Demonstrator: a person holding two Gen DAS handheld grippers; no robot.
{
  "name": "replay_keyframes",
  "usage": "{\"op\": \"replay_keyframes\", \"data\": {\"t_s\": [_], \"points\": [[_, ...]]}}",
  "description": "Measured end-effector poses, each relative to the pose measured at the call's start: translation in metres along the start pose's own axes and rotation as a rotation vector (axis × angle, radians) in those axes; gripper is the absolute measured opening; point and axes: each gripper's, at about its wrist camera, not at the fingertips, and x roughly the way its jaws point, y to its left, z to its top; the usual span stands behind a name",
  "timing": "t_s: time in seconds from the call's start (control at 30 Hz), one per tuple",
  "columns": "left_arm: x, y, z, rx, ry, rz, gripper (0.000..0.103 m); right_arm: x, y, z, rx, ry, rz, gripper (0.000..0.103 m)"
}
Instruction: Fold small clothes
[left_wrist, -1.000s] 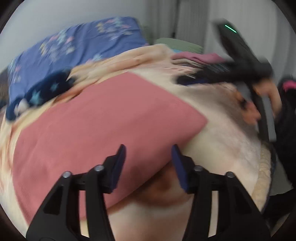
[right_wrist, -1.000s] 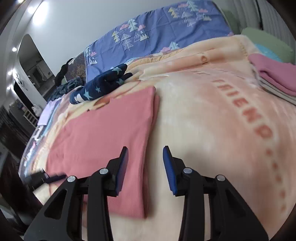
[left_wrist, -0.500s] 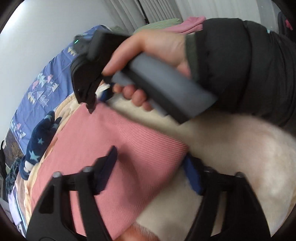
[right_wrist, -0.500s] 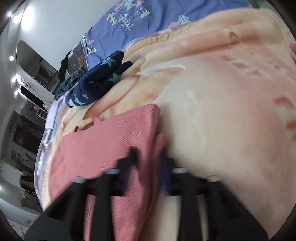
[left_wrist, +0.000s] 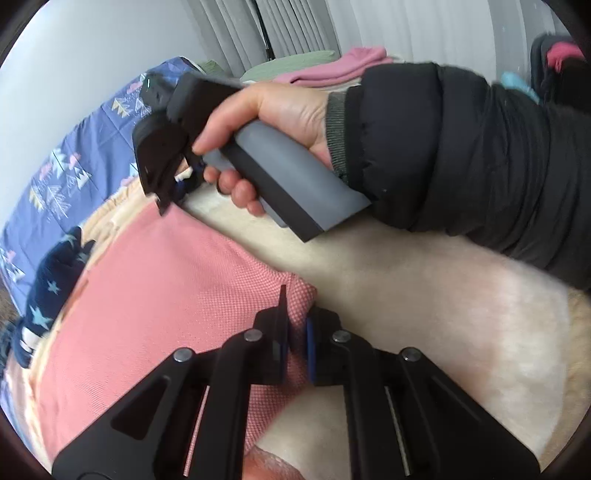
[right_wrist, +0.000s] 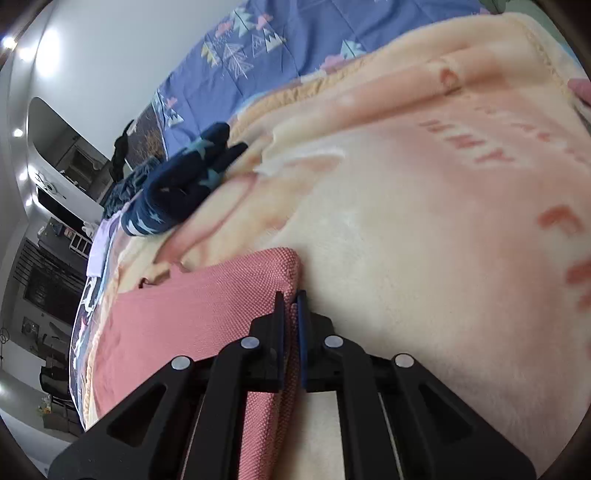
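Note:
A salmon-pink folded garment (left_wrist: 166, 295) lies flat on a cream blanket (left_wrist: 424, 314). In the left wrist view my left gripper (left_wrist: 295, 314) has its jaws closing on the garment's near right corner, with the cloth pinched between the pads. The right gripper (left_wrist: 173, 192), held by a hand (left_wrist: 288, 110) in a black sleeve, bites the far right corner. In the right wrist view the right gripper (right_wrist: 290, 299) has its jaws closing on the pink garment's (right_wrist: 192, 314) edge, just below that corner.
A navy star-print garment (right_wrist: 184, 188) lies bunched beyond the pink one, towards a blue patterned quilt (right_wrist: 295, 40). Folded pink clothes (left_wrist: 332, 68) and a green cushion sit at the far end by the curtains. Bare blanket (right_wrist: 406, 221) spreads to the right.
Both grippers came down onto the pink garment's right edge and went from open to shut on it. The right hand now fills the upper part of the left wrist view.

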Motion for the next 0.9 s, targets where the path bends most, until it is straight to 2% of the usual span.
{"op": "replay_keyframes", "data": {"t_s": [0.1, 0.13, 0.17, 0.2, 0.27, 0.3, 0.33, 0.37, 0.4, 0.47, 0.53, 0.6, 0.67, 0.73, 0.77, 0.83, 0.9], "points": [[0.002, 0.008, -0.001, -0.062, 0.007, -0.061, 0.009, -0.017, 0.02, 0.001, -0.095, -0.062, -0.025, 0.005], [0.005, 0.009, -0.001, -0.071, 0.017, -0.075, 0.011, -0.011, 0.021, 0.0, -0.116, -0.059, -0.112, 0.005], [0.008, 0.011, -0.002, -0.081, 0.023, -0.088, 0.011, -0.001, 0.016, 0.0, -0.117, -0.048, -0.264, 0.005], [0.008, 0.013, -0.004, -0.092, 0.023, -0.094, 0.011, 0.006, 0.008, -0.001, -0.092, -0.031, -0.341, 0.002], [0.002, 0.016, -0.006, -0.105, 0.008, -0.09, 0.016, -0.004, -0.006, -0.004, 0.022, -0.063, -0.249, 0.002], [-0.005, 0.018, -0.007, -0.116, -0.002, -0.1, 0.019, -0.013, -0.009, -0.005, 0.066, -0.071, -0.226, 0.005], [-0.012, 0.021, -0.008, -0.13, -0.006, -0.114, 0.026, -0.024, -0.008, -0.006, 0.089, -0.078, -0.225, 0.005], [-0.022, 0.029, -0.011, -0.161, -0.019, -0.134, 0.035, -0.036, -0.003, -0.009, 0.079, -0.098, -0.245, 0.006], [-0.031, 0.037, -0.015, -0.191, -0.035, -0.144, 0.038, -0.049, 0.005, -0.012, 0.045, -0.124, -0.267, 0.008], [-0.057, 0.057, -0.029, -0.272, -0.072, -0.153, 0.039, -0.072, 0.025, -0.021, -0.03, -0.155, -0.281, 0.009], [-0.08, 0.082, -0.048, -0.374, -0.099, -0.141, 0.039, -0.095, 0.05, -0.037, -0.112, -0.165, -0.254, 0.009], [-0.107, 0.122, -0.082, -0.532, -0.121, -0.088, 0.039, -0.105, 0.076, -0.054, -0.194, -0.159, -0.227, 0.009], [-0.133, 0.153, -0.117, -0.655, -0.133, 0.007, 0.039, -0.108, 0.106, -0.077, -0.296, -0.135, -0.176, 0.009], [-0.158, 0.185, -0.158, -0.758, -0.13, 0.134, 0.038, -0.102, 0.14, -0.1, -0.403, -0.096, -0.123, 0.009], [-0.175, 0.202, -0.183, -0.827, -0.127, 0.214, 0.032, -0.093, 0.164, -0.116, -0.481, -0.074, -0.098, 0.009], [-0.202, 0.226, -0.22, -0.941, -0.131, 0.327, 0.022, -0.071, 0.214, -0.151, -0.642, -0.028, -0.056, 0.009], [-0.229, 0.241, -0.255, -1.03, -0.145, 0.421, 0.021, -0.054, 0.25, -0.183, -0.758, 0.011, -0.009, 0.009]]}}
